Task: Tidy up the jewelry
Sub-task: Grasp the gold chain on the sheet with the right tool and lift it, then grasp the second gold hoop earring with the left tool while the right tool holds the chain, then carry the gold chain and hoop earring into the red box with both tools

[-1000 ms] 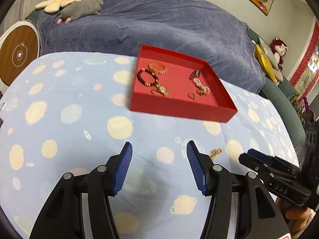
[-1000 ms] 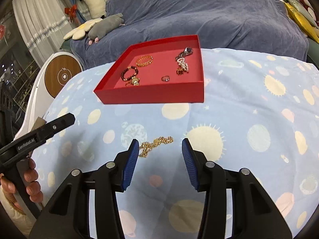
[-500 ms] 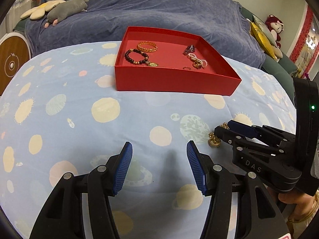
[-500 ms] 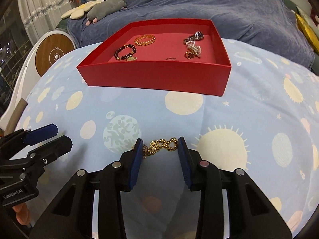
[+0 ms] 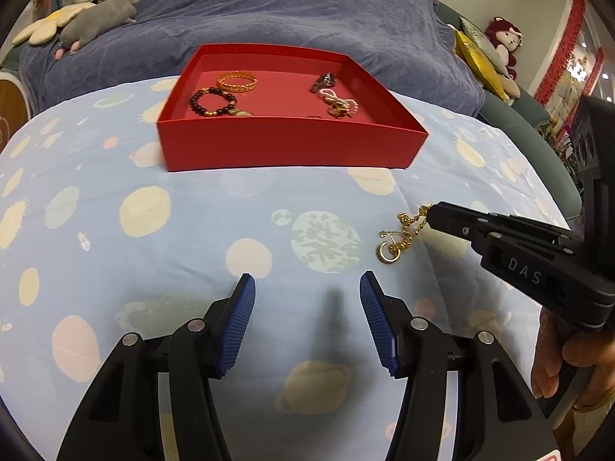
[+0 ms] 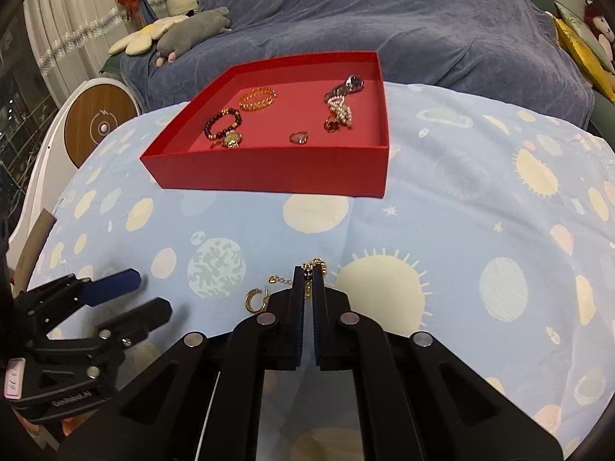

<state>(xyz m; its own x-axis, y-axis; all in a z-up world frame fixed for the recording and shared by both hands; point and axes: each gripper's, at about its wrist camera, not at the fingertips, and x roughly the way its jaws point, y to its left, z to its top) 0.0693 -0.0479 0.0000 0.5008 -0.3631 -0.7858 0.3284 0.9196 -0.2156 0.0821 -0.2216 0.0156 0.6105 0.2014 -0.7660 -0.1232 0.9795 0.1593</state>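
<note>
Between the right tongs [image 6: 308, 273], pressed together on the gold chain bracelet [image 6: 314, 269], only a few links are pinched; the tail and hoop charm [image 6: 255, 300] trail on the planet-print cloth [image 6: 461, 199]. Lift straight and slowly so the dangling end clears the near wall of the red tray [image 6: 269, 171], then lower into the bare patch beside the ring [image 6: 298, 137]. The left tongs [image 5: 307, 288] stand apart, holding nothing.
</note>
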